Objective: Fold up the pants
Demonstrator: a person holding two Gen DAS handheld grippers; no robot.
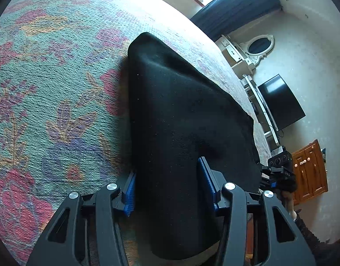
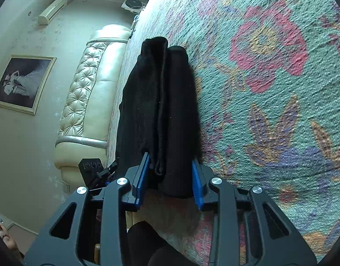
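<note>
Black pants, folded into a thick bundle, lying on a floral bedspread in teal, pink and purple. Left gripper closed on the near end of the bundle: blue-padded fingers pressed against the cloth on both sides, the fabric bulging between and running forward beyond the fingertips, widening to the right before narrowing to a rounded far end. Bedspread spread out to the left of the left fingers. Past the right finger, at the pants' edge, the other gripper's black body and a hand holding it. Beyond, a dark television, a white dresser with an oval mirror and a wooden cabinet.

Right gripper likewise clamped on the pants: two stacked layers with a seam between, squeezed by the blue fingers, the bundle stretching straight ahead from the fingertips. Floral bedspread to the right of the fingers. To the left of the fingers, the left gripper's black housing at the pants' edge, then a cream tufted headboard, a framed picture on the wall and an air-conditioning unit higher up.
</note>
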